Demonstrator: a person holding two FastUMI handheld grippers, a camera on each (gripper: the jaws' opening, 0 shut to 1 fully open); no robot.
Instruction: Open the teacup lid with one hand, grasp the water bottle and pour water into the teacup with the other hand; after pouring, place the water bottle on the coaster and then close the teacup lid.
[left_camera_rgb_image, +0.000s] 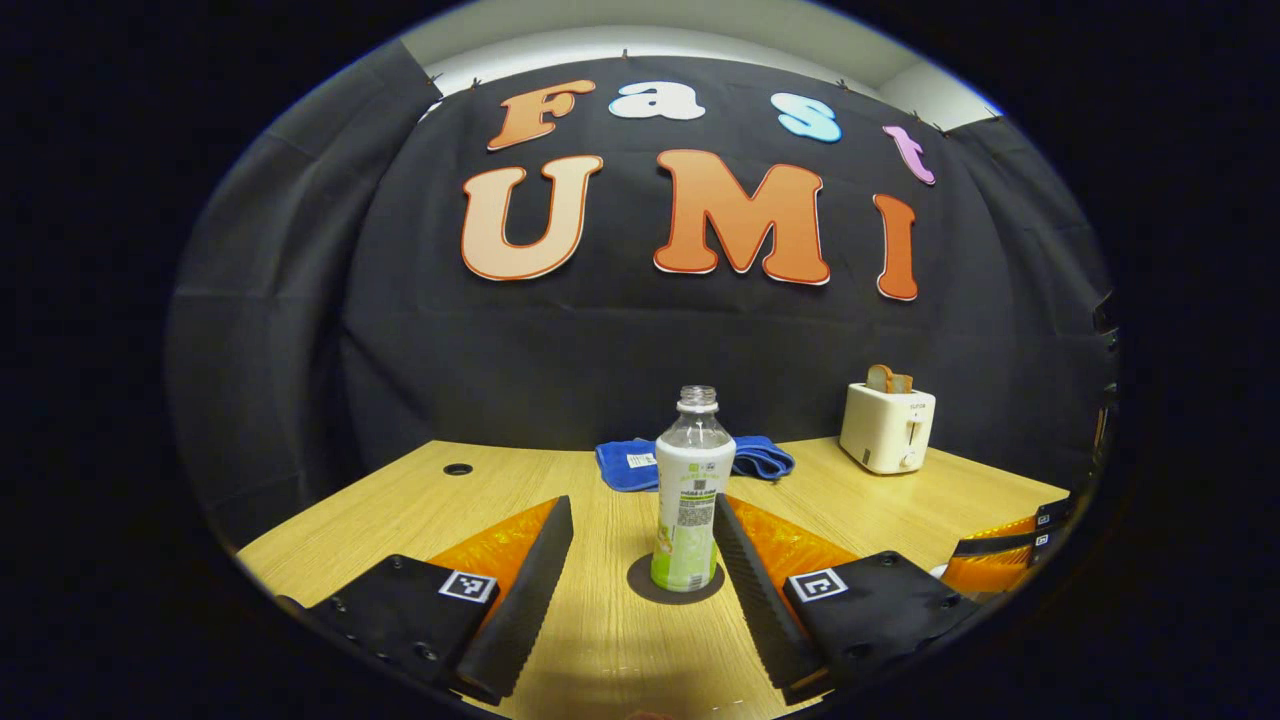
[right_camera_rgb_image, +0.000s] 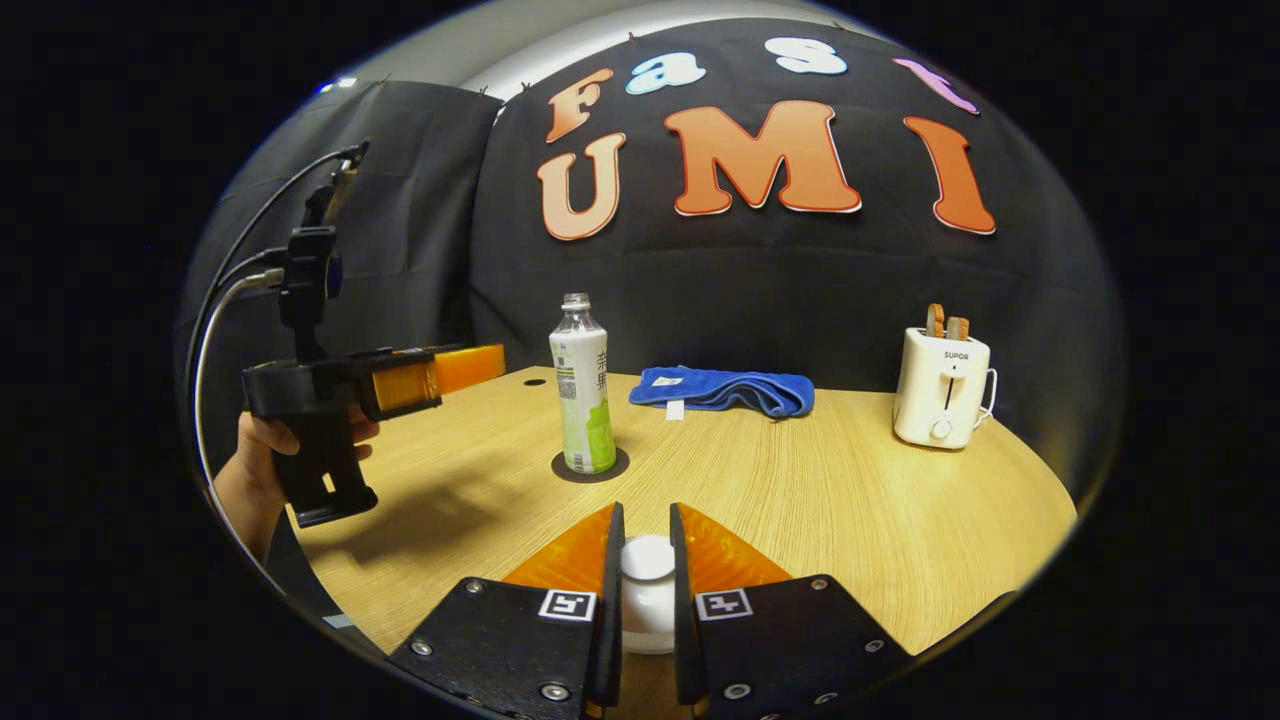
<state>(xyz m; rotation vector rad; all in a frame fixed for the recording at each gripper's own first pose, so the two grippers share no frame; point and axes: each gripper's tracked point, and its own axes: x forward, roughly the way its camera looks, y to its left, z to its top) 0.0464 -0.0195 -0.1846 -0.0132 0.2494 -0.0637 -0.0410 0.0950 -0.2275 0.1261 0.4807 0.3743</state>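
The water bottle (left_camera_rgb_image: 692, 490) stands on its coaster (left_camera_rgb_image: 640, 590), between the wide-open left hand-held gripper (left_camera_rgb_image: 640, 560). The right hand-held gripper (right_camera_rgb_image: 646, 560) clamps the teacup lid (right_camera_rgb_image: 647, 558) at 6 o'clock; lower it squarely.

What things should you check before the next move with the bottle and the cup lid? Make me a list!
1. Clear plastic water bottle with a green and white label stands upright on the dark round coaster: ok.
2. Left gripper is open, its fingers on either side of the bottle and apart from it: ok.
3. Right gripper has both fingers against the white round knob of the teacup lid: ok.
4. Lid seated back on the teacup: cannot tell, the fingers hide the cup.
5. Water in the teacup: cannot tell.
6. Blue folded cloth and white toaster sit far back, away from both grippers: ok.
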